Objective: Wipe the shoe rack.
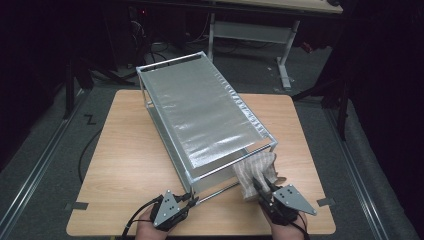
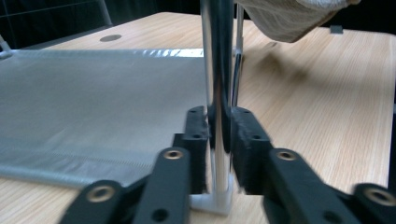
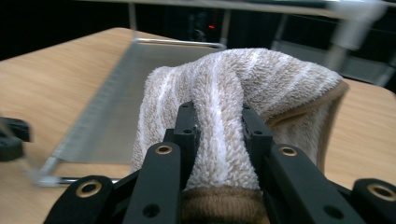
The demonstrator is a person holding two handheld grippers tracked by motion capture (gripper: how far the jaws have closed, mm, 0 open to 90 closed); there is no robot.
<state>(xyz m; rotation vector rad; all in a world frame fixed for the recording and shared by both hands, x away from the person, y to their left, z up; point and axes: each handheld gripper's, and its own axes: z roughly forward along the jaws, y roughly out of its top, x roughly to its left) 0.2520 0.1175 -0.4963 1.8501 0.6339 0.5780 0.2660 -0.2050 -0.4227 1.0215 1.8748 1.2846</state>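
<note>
High view: metal rack (image 1: 200, 120) on wooden surface (image 1: 125, 165), towel (image 1: 257, 172) hanging from rack's near right end. Left gripper (image 2: 219, 135) jaws flank rack's corner post (image 2: 218, 70), slightly parted, not clearly pressing. Right gripper (image 3: 219, 126) jaws clamped on towel fold.

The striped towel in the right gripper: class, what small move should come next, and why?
Probably ease the towel forward onto the rack's lower shelf. The right gripper pinches it at the rack's open end, while the left gripper brackets the corner post.
</note>
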